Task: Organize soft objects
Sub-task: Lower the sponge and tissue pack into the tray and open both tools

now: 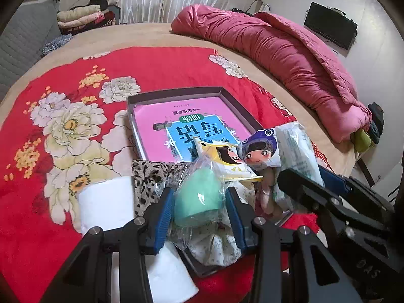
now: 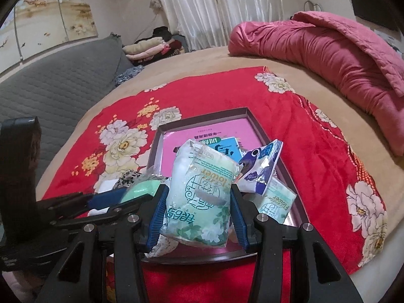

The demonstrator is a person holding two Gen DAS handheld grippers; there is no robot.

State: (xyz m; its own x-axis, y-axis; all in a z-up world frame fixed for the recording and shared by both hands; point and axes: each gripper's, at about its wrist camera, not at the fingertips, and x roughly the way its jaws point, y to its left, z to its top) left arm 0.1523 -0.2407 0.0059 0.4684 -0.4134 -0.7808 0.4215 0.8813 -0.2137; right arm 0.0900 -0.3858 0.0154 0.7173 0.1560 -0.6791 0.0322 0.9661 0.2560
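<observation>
Left tool (image 1: 199,197): clamped on a mint-green soft item in a clear plastic bag (image 1: 195,197), blue pads pressed into both sides. Right tool (image 2: 198,207): clamped on a pale green tissue pack (image 2: 202,192) with floral print, held upright between the pads. Both loads are held above the near end of a shallow dark tray (image 1: 176,92), which lies on a red floral blanket (image 1: 63,131) on the bed. A pink-and-blue book (image 1: 181,123) is seen flat in the tray's far half. Against the near half, a cartoon-faced packet (image 1: 260,151), a yellow-and-white packet (image 1: 227,161) and a second small tissue pack (image 2: 276,202) are piled. A leopard-print cloth (image 1: 149,179) and a white paper roll (image 1: 106,202) lie just left of the tray. Step judged: two soft items carried to the tray, placement not yet done. Next move judged to call for lowering each load onto a free patch, then spreading the pads. The bagged item looks squashy; its loose film is likely to slip.
</observation>
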